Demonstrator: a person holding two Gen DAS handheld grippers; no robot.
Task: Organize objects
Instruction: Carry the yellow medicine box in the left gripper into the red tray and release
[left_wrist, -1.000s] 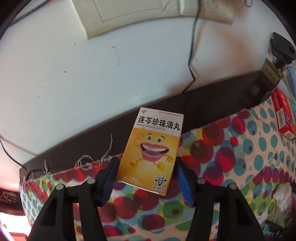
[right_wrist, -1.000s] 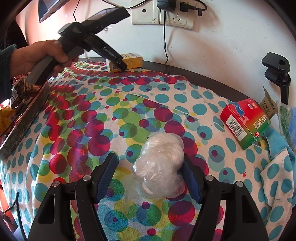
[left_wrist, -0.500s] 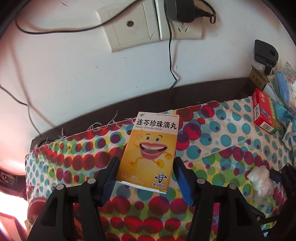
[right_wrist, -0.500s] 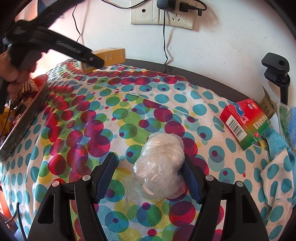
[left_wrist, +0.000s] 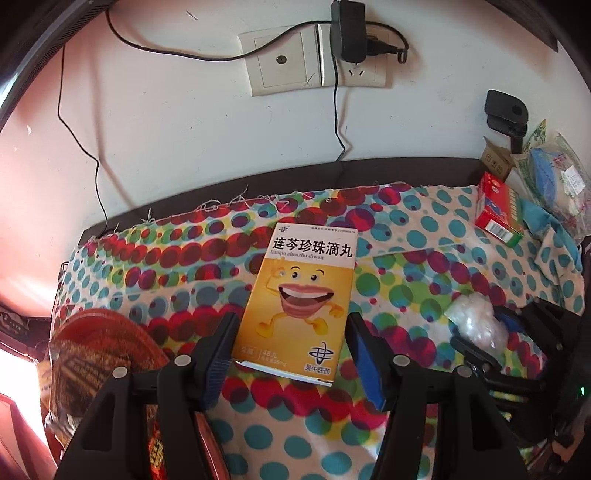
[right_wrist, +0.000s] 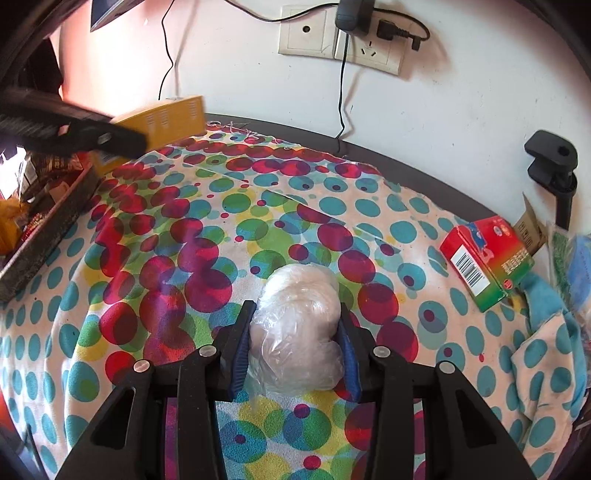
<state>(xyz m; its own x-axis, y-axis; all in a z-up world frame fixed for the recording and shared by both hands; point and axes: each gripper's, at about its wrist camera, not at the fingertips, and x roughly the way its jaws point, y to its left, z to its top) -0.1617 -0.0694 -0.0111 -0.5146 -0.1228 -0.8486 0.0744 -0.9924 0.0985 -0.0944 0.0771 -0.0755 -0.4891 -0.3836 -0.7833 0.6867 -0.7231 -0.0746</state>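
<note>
Above the dotted cloth (right_wrist: 207, 236), left claw (left_wrist: 291, 347) clamped on yellow box (left_wrist: 299, 302), right claw (right_wrist: 293, 350) squeezing plastic bag (right_wrist: 297, 332).

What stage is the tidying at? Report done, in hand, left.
Done: nothing clearly; a tray at the left edge already holds packets. In hand: the left gripper holds the yellow medicine box lifted above the dotted cloth, and the right gripper squeezes the clear plastic bag. Left: placing both, plus the red box, untouched on the cloth.
</note>
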